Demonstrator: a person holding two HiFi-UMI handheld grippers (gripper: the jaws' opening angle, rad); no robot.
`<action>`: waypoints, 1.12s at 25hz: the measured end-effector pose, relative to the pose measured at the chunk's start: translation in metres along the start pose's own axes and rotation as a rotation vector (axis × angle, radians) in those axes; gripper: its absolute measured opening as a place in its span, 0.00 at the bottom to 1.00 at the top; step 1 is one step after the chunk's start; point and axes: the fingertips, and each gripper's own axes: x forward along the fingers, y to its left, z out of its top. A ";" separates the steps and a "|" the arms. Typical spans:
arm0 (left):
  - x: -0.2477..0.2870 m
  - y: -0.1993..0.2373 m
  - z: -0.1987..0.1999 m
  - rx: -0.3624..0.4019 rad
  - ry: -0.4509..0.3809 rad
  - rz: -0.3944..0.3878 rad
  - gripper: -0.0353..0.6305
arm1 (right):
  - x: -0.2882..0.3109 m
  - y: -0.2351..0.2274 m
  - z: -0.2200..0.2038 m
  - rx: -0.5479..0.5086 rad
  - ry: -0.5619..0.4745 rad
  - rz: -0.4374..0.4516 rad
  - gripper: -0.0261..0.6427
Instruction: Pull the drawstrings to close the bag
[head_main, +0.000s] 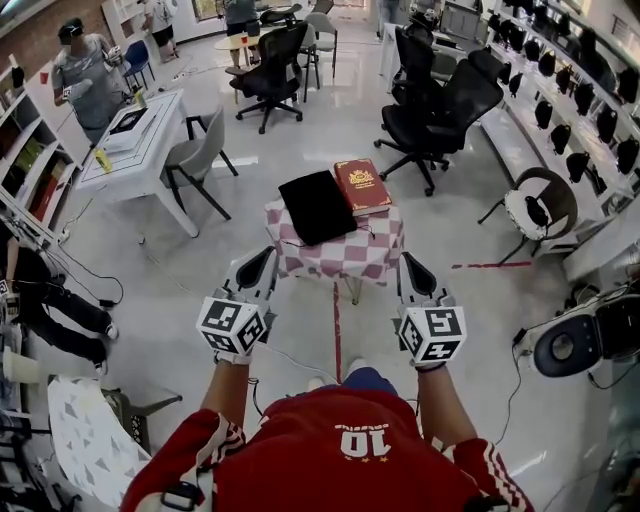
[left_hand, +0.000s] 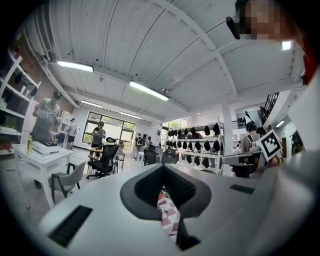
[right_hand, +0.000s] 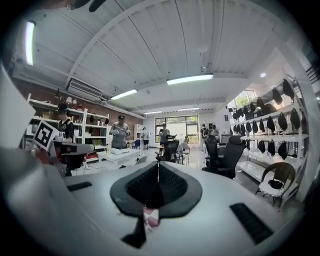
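Head view. A small counter (head_main: 378, 268) draped in a pink-and-white checked cloth (head_main: 340, 255) stands ahead of us on the floor. The black bag (head_main: 317, 206) lies flat on its left half. A red book (head_main: 362, 186) lies just beside the bag on the right, at the far corner. The bag's mouth does not look gathered, and we cannot trace the drawstrings at this size. The left gripper (head_main: 266, 256) and right gripper (head_main: 408, 262) are held side by side in front of the counter's near edge. Neither touches the bag or the cloth.

Left gripper view. The jaws of the left gripper (left_hand: 162, 167) are clenched together with nothing between the pads. Only a strip of checked cloth (left_hand: 167, 212) shows through the notch below them. Beyond are office chairs and people standing in the room.

Right gripper view. The jaws of the right gripper (right_hand: 158, 167) are also pressed shut on nothing. A sliver of the cloth (right_hand: 150, 217) shows under them, and the bag itself is out of frame.

Progress. We judge the task not yet begun. No drawstring is gripped and the bag lies as if unclosed. What is left:
- release both jaws
- find the cord ends at the bag's mouth
- pinch one in each gripper
- draw them apart until the opening cinches

The thin cords on the patterned cloth are likely the hard part.
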 end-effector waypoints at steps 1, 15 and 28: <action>0.000 0.001 -0.002 0.003 0.002 0.002 0.06 | 0.004 0.000 -0.001 0.003 0.001 0.005 0.06; 0.085 0.034 -0.007 0.027 0.014 0.081 0.06 | 0.123 -0.032 0.008 0.012 -0.027 0.144 0.06; 0.172 0.059 -0.007 0.065 0.008 0.115 0.06 | 0.213 -0.081 0.007 0.026 -0.017 0.202 0.06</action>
